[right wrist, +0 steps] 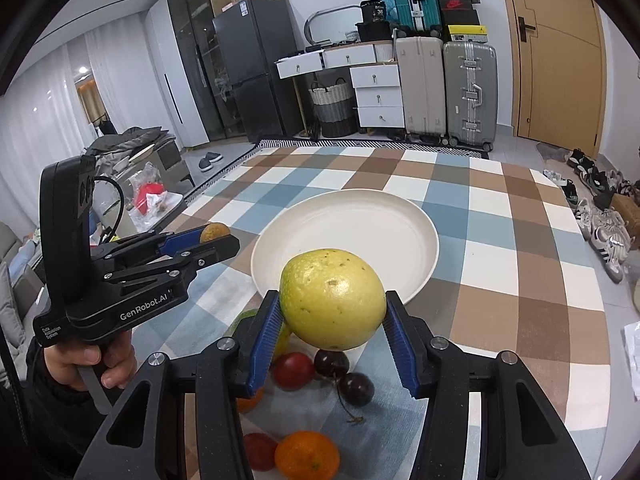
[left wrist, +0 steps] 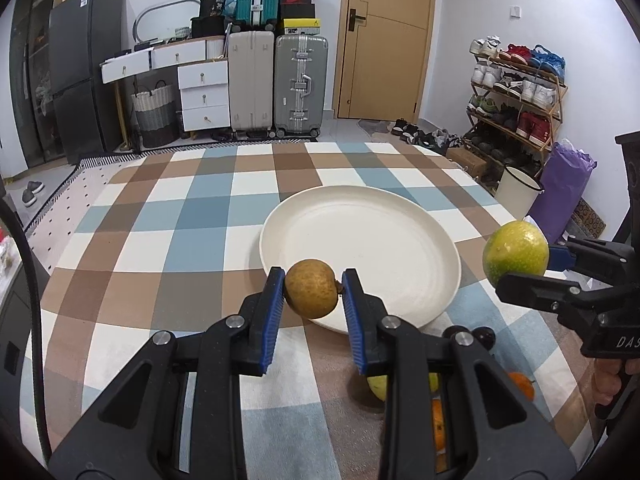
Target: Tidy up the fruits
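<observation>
**A:** While both fruits hang in the air, what worries you most?

**B:** My left tool is closed on the brown fruit, and the pinch sits near the pad tips. On one side the pad seems to press on the stem nub, so the fruit could roll out and drop onto the plate rim, or bounce off onto the worktop.

**A:** And the right?

**B:** My right tool is shut on the green fruit, wide because the fruit is big. The skin looks smooth and round, and the pads hold it low on its sides. I judge that a quick tilt could squeeze it up and out.

**A:** Where are they relative to the plate?

**B:** The brown fruit is over the near rim. The green one is just short of the rim, off to the right of my left tool. The plate has nothing in it.

**A:** Anything in the way?

**B:** The two tools are near each other, so if I bring both in together they could knock. Below my right tool lie cherries, a red fruit and an orange, close to the plate's near edge. A dropped fruit would scatter them, and lowering too early would press on them.

**A:** Beyond that?

**B:** Suitcases, drawers and a shoe rack stand well away from the worktop.
</observation>
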Demonstrator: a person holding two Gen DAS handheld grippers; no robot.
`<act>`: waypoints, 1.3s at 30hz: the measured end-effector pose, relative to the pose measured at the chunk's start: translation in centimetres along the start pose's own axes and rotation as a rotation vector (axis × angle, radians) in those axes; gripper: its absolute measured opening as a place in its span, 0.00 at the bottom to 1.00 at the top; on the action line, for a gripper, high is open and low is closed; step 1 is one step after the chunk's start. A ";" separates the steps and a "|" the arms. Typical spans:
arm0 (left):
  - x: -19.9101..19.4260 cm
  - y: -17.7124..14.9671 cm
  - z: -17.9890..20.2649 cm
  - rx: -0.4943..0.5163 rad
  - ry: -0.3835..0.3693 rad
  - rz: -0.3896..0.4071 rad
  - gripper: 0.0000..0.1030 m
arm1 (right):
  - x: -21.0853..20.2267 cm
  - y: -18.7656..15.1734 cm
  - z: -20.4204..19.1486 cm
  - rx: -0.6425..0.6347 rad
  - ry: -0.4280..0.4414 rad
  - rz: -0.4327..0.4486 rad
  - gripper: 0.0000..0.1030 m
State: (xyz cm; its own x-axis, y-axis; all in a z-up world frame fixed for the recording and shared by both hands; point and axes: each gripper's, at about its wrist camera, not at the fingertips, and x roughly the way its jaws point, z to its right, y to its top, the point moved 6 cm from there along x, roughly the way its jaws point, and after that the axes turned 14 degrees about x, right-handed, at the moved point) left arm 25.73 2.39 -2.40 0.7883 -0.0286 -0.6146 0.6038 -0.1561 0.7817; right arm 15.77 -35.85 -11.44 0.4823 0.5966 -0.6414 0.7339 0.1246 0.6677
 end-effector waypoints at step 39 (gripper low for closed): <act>5.9 -1.9 -1.9 -0.030 0.013 -0.129 0.27 | 6.7 1.1 1.5 -0.010 -0.086 -0.097 0.52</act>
State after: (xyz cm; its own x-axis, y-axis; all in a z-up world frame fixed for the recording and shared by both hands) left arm 29.44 4.42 -7.32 0.7056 0.0028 -0.7087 0.7031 -0.1279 0.6995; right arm 20.54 -32.87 -15.54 0.4488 0.5116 -0.7326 0.7746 0.1860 0.6045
